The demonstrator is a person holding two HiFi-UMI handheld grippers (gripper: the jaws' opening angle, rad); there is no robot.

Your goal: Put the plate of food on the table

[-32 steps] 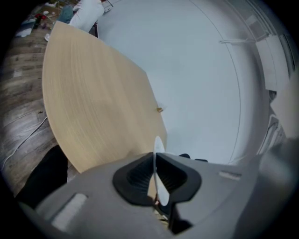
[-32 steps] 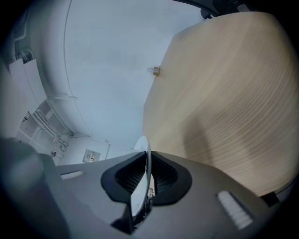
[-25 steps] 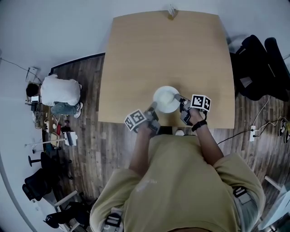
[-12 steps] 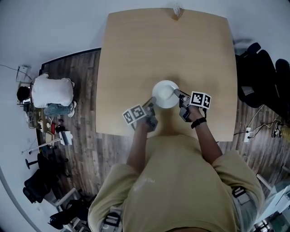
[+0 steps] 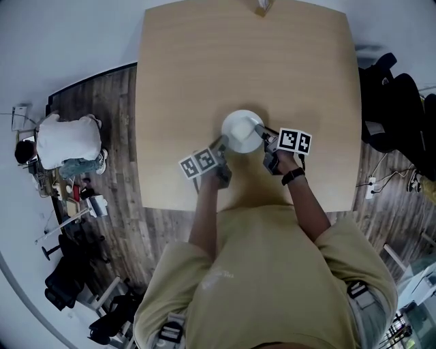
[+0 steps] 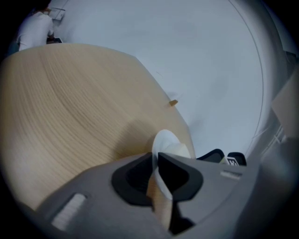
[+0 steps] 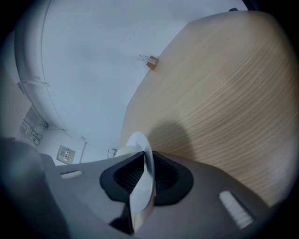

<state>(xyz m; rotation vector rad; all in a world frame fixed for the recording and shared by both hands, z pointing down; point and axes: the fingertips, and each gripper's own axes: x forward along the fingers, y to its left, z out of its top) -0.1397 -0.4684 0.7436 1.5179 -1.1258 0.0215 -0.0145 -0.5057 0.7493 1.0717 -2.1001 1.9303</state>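
Observation:
A white plate (image 5: 242, 131) with pale food on it hangs just above the light wooden table (image 5: 245, 61), near its front middle. My left gripper (image 5: 221, 143) is shut on the plate's left rim, which stands between the jaws in the left gripper view as the plate (image 6: 164, 140), food showing behind it. My right gripper (image 5: 261, 131) holds the right rim. In the right gripper view the plate (image 7: 138, 142) is still pinched by the right gripper (image 7: 148, 161), whose jaws have just been opening slightly with the rim between them.
A small brown object (image 5: 261, 8) stands at the table's far edge. A person in white (image 5: 65, 140) sits on the dark wood floor to the left. Black chairs (image 5: 395, 102) stand to the right of the table, with cables (image 5: 381, 184) beyond.
Both grippers have carried the plate farther in over the table, away from its near edge, and a little lower. The grip on both rims has stayed.

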